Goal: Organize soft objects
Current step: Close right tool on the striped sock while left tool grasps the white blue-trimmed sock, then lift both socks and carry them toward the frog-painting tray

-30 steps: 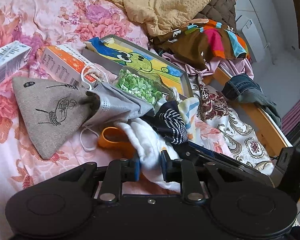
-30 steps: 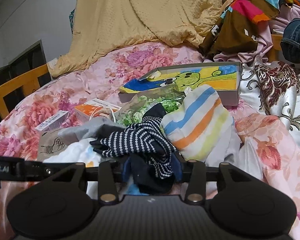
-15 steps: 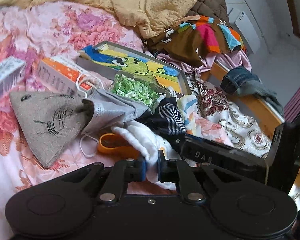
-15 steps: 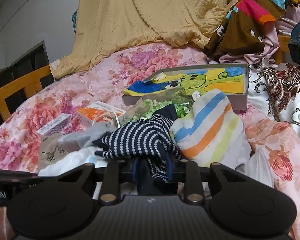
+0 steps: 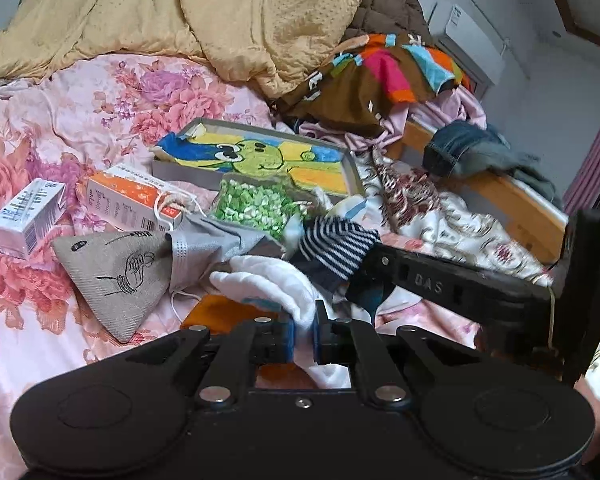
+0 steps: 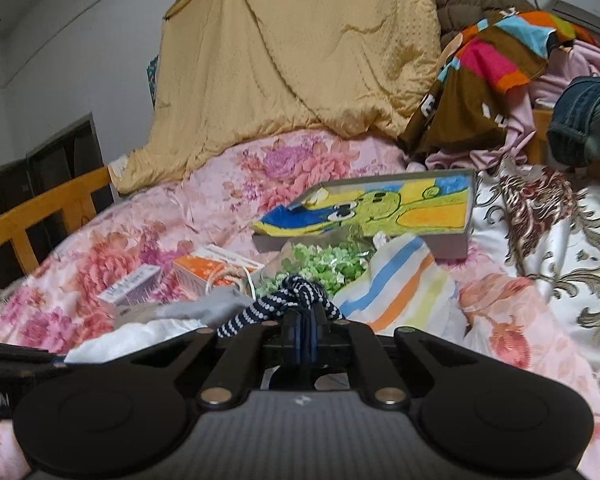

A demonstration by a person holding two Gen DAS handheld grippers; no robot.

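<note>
A white cloth (image 5: 276,280) lies bunched at the front of the floral bed, and my left gripper (image 5: 304,332) is shut on its near end. A navy sock with white stripes (image 5: 336,248) hangs just to its right. My right gripper (image 6: 304,332) is closing tight on that striped sock (image 6: 296,300), whose fabric is pinched between the pads and bunches up above them. In the left wrist view the right gripper's fingers (image 5: 420,284) reach in from the right. A grey face mask (image 5: 208,244) and a grey triangular pouch (image 5: 116,276) lie to the left.
Behind the pile sit a bag of green bits (image 5: 256,204), a cartoon-printed box (image 5: 260,156), an orange carton (image 5: 132,200) and a white carton (image 5: 28,216). A pastel-striped cloth (image 6: 400,280) lies to the right. A yellow quilt (image 6: 300,60), heaped clothes (image 6: 492,72) and wooden bed rails (image 6: 40,216) ring the bed.
The right gripper's jaws have shut on the striped sock and lifted it. The left gripper has tightened on the white cloth and risen; both views have tipped upward.
</note>
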